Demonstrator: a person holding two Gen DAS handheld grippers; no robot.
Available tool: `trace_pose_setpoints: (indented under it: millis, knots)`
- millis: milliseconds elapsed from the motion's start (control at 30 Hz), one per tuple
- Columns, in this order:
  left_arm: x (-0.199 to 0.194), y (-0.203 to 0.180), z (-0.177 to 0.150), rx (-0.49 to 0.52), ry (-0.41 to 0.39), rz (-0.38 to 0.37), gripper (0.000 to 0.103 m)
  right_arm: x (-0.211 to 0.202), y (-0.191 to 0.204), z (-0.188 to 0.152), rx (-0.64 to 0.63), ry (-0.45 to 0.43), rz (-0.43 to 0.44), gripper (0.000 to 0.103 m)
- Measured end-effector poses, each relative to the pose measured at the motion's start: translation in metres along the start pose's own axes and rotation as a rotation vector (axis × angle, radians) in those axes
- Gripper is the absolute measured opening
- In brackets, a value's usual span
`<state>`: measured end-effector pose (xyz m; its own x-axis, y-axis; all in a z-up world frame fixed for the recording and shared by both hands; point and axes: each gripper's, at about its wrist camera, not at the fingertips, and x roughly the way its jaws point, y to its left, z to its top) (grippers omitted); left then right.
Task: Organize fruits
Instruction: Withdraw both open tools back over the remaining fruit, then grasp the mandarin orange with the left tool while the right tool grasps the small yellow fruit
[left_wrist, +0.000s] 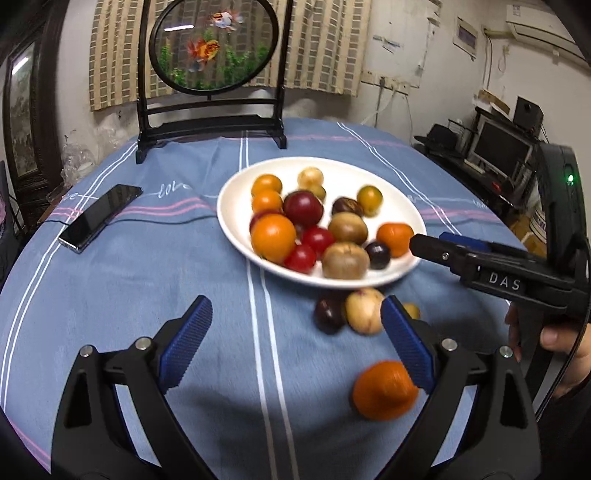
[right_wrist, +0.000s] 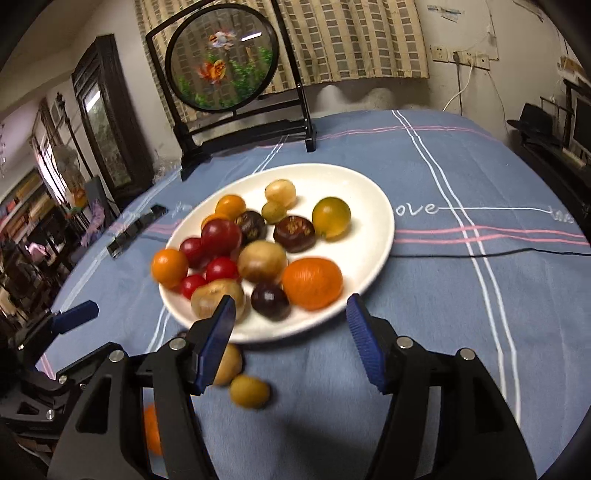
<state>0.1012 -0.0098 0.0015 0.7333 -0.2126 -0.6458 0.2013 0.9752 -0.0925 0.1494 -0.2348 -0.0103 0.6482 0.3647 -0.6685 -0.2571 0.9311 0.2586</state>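
Fruit lies in two groups on a blue striped tablecloth (left_wrist: 110, 295): a few loose pieces near the camera and a heap in a white plate (left_wrist: 236, 184) farther back.

Nearest in the left wrist view, the left gripper (left_wrist: 295, 343) stands released, its blue pads wide apart with nothing between them. A loose orange fruit (left_wrist: 384, 389) sits on the cloth just inside its right finger, blurred. Slightly farther, a dark purple fruit (left_wrist: 330, 312) and a pale tan fruit (left_wrist: 364, 310) lie touching each other, just beside the plate's near rim. A small yellow-green fruit (right_wrist: 249, 391) rests on the cloth close to them, seen best from the right wrist.

The right gripper (right_wrist: 291, 332) is also released, its jaws parted and empty, tips at the plate's near rim. In the left wrist view it reaches in from the right, fingertips over the plate's right edge, with a hand (left_wrist: 561, 354) on its handle.

The plate holds orange, red, tan, dark purple and yellow-green fruits crowded together.

Left of the plate lies a black phone (left_wrist: 99, 218). At the far end of the table stands a round goldfish screen (left_wrist: 214, 48) in a black frame.
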Motion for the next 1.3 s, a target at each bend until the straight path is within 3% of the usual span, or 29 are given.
trace_pose_setpoints:
  millis: [333,433,467,567,633,667,800,1000,1300]
  knots:
    - [-0.012,-0.031,-0.024,0.091,0.03,-0.061,0.094,-0.031,-0.009,-0.028,0.004,0.016,-0.044,0.063]
    - [-0.003,-0.039,-0.03,0.124,0.078,-0.069,0.093,-0.038,-0.014,-0.034,0.019,0.017,-0.051,0.063]
    - [-0.001,-0.04,-0.032,0.124,0.091,-0.08,0.09,-0.041,-0.016,-0.037,0.022,0.017,-0.052,0.063]
    - [0.01,-0.044,-0.038,0.134,0.139,-0.109,0.065,-0.044,-0.017,-0.041,0.028,0.02,-0.056,0.063]
    - [0.015,-0.046,-0.04,0.132,0.182,-0.169,0.056,-0.046,-0.016,-0.043,0.028,0.023,-0.053,0.063]
    - [0.018,-0.047,-0.041,0.131,0.192,-0.186,0.046,-0.046,-0.013,-0.044,0.024,0.025,-0.049,0.063]
    - [0.015,-0.051,-0.042,0.152,0.186,-0.182,0.046,-0.041,-0.003,-0.046,-0.009,0.046,-0.041,0.063]
    - [0.017,-0.035,-0.037,0.117,0.18,-0.147,0.046,-0.022,0.013,-0.05,-0.072,0.127,-0.051,0.063]
    - [0.018,-0.006,-0.036,0.058,0.176,-0.159,0.046,0.015,0.039,-0.044,-0.15,0.22,-0.071,0.063]
